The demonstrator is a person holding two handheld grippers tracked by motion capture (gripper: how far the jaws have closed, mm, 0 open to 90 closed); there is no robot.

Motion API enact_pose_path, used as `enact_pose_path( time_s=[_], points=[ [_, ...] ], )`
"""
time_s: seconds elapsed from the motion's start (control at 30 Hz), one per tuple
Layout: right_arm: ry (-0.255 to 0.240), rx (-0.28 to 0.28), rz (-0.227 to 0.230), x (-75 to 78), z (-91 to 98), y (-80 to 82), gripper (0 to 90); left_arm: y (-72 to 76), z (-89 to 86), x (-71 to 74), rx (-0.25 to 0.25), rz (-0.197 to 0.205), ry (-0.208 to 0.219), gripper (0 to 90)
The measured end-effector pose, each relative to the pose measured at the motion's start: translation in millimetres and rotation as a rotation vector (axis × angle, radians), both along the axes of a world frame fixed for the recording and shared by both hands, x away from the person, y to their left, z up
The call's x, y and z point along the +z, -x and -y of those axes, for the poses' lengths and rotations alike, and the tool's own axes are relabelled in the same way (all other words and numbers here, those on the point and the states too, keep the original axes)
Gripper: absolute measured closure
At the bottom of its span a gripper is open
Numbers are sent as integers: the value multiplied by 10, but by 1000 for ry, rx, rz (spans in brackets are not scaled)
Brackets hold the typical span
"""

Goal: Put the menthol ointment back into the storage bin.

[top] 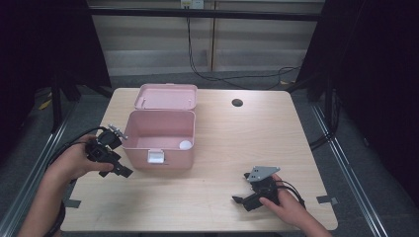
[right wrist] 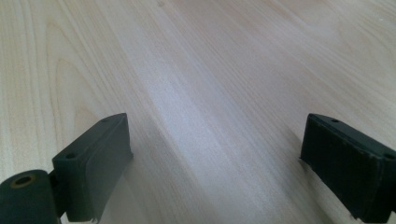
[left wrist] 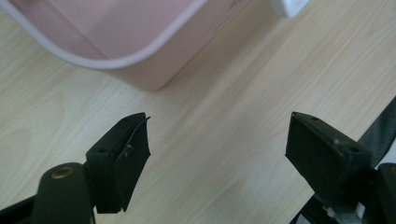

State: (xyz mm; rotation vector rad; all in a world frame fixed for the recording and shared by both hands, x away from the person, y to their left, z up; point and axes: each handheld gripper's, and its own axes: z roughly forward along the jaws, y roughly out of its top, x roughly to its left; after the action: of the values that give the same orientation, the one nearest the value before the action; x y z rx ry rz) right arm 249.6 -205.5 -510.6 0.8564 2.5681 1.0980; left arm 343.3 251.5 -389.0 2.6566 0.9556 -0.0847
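Table [top: 222,148] of pale wood with a round hole [top: 237,102] far ahead of the right gripper [top: 241,196]; dark curtains stand at both sides and cables trail on the floor beyond. No writing is readable. Left hand [top: 79,160] holds the left gripper [top: 121,153], jaws wide apart and empty, just beside the open pink box [top: 160,131], whose corner lies ahead of it. A white ball [top: 185,144] sits inside the box. Right hand [top: 289,205] keeps its gripper low over bare wood, jaws apart, well away from the box
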Motion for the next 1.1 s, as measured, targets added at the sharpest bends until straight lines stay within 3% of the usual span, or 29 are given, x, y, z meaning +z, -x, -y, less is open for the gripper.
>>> enact_pose_path(
  time_s=[0.53,0.6,0.67,0.8,0.9,0.97,1.1],
  points=[
    [0,0,1,0,1,-1,80,135,50,-545,-16,-27,41,211],
    [0,0,1,0,1,-1,80,148,57,-582,-21,2,62,219],
    [0,0,0,0,0,0,80,153,64,-596,-22,5,83,220],
    [0,0,1,0,0,0,80,199,107,-660,-69,60,80,211],
    [0,0,1,0,0,-1,80,228,125,-806,-89,56,67,198],
    [0,1,2,0,0,-1,80,253,130,-893,-129,107,54,141],
    [0,0,1,0,0,-1,80,303,121,-911,-128,138,61,145]
  ],
)
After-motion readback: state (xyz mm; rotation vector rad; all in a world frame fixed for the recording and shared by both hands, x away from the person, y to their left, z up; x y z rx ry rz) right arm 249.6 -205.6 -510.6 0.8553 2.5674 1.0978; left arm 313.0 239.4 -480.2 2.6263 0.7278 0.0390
